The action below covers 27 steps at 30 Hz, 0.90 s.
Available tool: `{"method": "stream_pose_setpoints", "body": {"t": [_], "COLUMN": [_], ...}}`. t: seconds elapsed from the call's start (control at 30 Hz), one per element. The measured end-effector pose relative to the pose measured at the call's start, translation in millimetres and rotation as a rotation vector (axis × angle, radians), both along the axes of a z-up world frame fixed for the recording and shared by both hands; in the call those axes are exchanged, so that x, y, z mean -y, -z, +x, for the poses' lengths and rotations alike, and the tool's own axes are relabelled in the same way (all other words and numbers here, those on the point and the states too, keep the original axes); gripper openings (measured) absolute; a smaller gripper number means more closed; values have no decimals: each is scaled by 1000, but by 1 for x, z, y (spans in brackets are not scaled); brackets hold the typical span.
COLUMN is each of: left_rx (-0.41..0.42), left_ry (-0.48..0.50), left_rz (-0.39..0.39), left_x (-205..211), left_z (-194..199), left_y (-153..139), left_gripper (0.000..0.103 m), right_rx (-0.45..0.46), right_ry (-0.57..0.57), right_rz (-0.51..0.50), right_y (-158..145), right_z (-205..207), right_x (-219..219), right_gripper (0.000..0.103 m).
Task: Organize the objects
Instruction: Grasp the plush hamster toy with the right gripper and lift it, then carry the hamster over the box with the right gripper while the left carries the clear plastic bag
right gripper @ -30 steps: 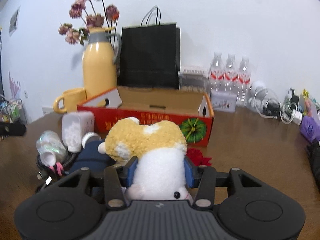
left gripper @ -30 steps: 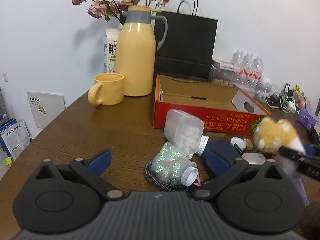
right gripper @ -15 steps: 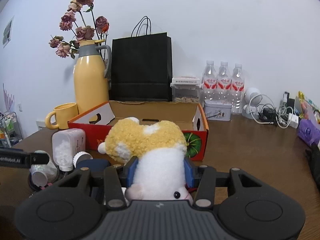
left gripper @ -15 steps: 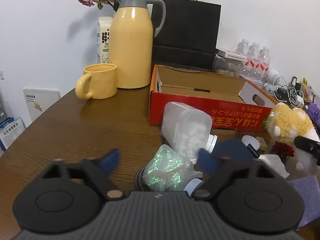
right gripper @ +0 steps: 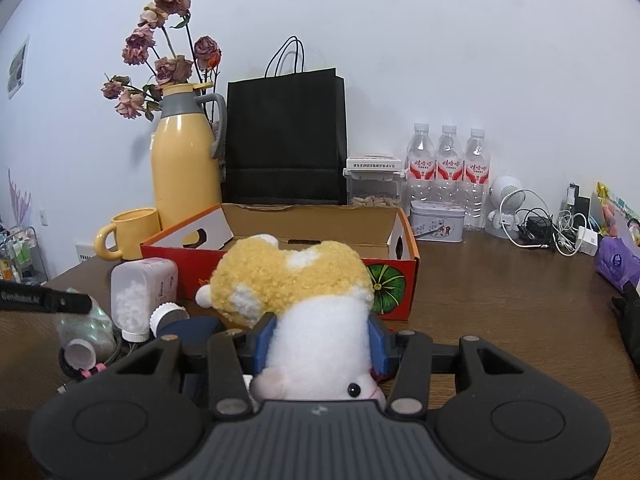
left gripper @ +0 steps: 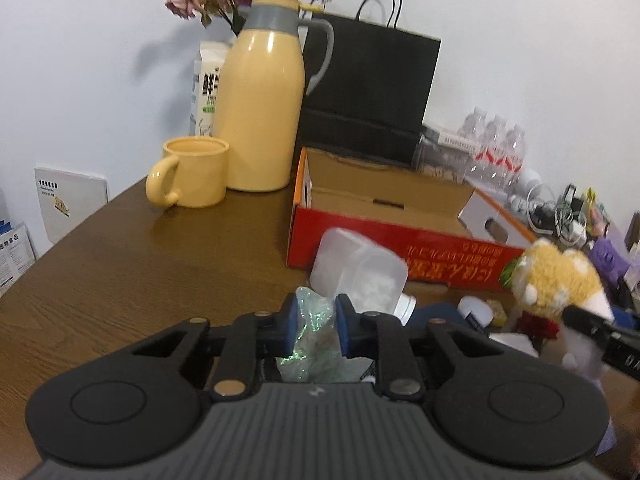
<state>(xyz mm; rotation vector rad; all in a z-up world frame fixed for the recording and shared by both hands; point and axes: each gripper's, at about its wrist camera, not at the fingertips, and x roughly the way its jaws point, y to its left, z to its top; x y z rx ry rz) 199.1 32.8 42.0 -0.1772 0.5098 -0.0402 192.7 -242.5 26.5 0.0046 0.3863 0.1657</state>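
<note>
Behind red box [right gripper: 280, 256]: black bag [right gripper: 286, 136] | left: thermos [right gripper: 184, 160], mug [right gripper: 128, 232]

Left tool [left gripper: 316, 330] clamped tight; right tool [right gripper: 322, 344] part-closed, gripping; both tilted down.

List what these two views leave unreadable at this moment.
- Glitter bottle, left wrist view: its lower part is hidden behind the left gripper shut on it.
- Plush toy, right wrist view: its face is cut off by the right gripper body.
- Box floor: hidden by its front wall and the toy.
- Red print on the box, left wrist view: upside down, too blurred to read.
</note>
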Motion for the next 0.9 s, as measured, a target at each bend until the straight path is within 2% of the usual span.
{"method": "stream_pose_setpoints", "body": {"t": [0.27,0.5,0.73,0.9], "left_rx": [93,177,202,204], "left_ry": [10,39,52,44], "left_rz": [-7,5,12,17], "left_x": [2,17,32,41], "left_z": [-3,23,72,111], "left_y": [-31,-62,-75,-75], "left_gripper": [20,20,20,20], "right_rx": [24,60,70,34], "right_ry": [-3,-5,22,53], "right_rz": [0,-29,-36,-29], "right_y": [-10,-34,-56,-61], "right_z": [0,16,62,111], "right_x": [-2,-11,-17,-17], "right_gripper": [46,46,46,46]}}
